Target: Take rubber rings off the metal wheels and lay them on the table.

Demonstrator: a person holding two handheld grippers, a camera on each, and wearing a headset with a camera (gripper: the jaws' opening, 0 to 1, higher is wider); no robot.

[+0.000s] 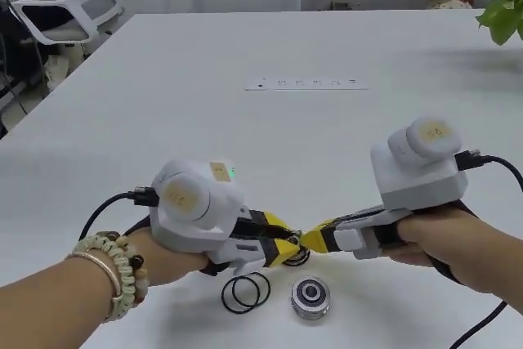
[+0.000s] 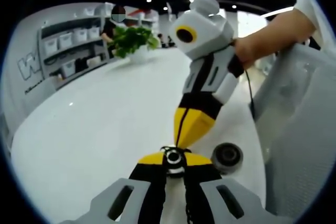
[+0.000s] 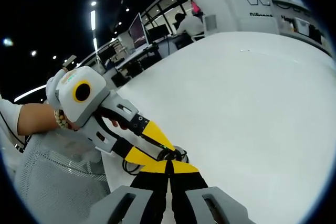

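A small metal wheel (image 2: 173,157) is held just above the table, and my left gripper (image 2: 173,162) is shut on it; the same wheel (image 1: 296,257) sits between the two yellow tips in the head view. My right gripper (image 3: 169,164) meets the wheel (image 3: 175,155) tip to tip with the left one, its jaws shut on the thin black rubber ring at the wheel's rim. Two loose black rubber rings (image 1: 245,292) lie overlapping on the table below my left gripper (image 1: 288,251). A second metal wheel (image 1: 310,297) lies flat beside them, under my right gripper (image 1: 309,242).
The white table (image 1: 270,136) stretches far ahead, with a flush socket strip (image 1: 304,83) at its middle. A green plant (image 1: 500,2) stands at the far right and an office chair (image 1: 78,2) at the far left. Cables trail from both grippers.
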